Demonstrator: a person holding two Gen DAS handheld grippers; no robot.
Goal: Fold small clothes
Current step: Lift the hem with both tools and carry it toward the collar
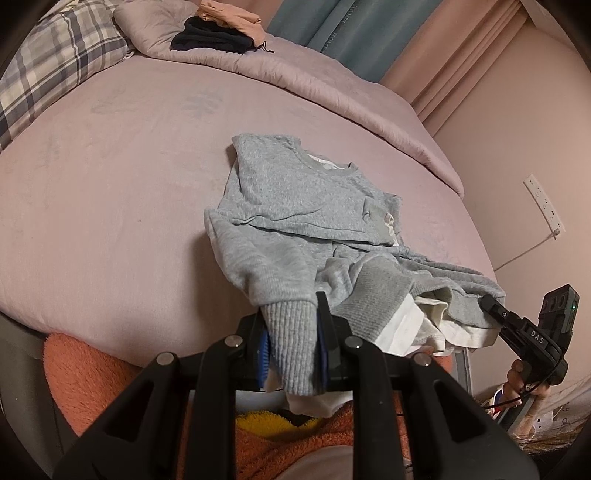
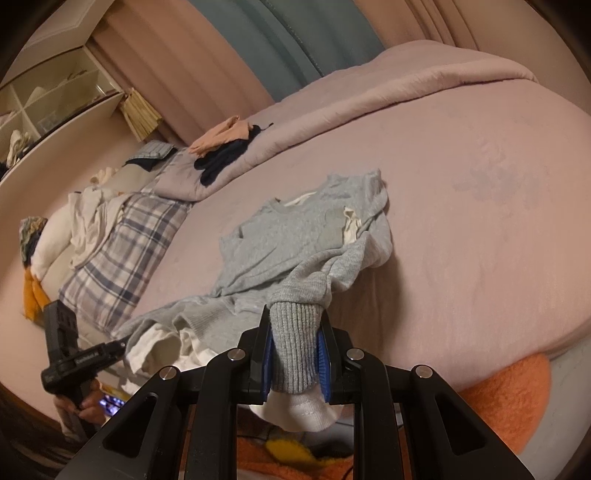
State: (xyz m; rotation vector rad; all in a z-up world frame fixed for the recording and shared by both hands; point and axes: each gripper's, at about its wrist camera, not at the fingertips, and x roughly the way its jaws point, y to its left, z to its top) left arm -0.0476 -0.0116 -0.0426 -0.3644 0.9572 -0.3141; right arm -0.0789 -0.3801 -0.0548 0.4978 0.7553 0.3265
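Note:
A small grey sweatshirt with white lining lies rumpled on the pink bed, collar away from me; it also shows in the right wrist view. My left gripper is shut on one ribbed grey sleeve cuff at the bed's near edge. My right gripper is shut on the other ribbed cuff, white lining hanging below it. The right gripper also shows in the left wrist view, at the garment's right end. The left gripper shows in the right wrist view, at the garment's left end.
The pink bed sheet spreads around the garment. A plaid pillow and a rolled quilt with dark and peach clothes lie at the far end. An orange fluffy fabric is below the near edge. A wall socket is right.

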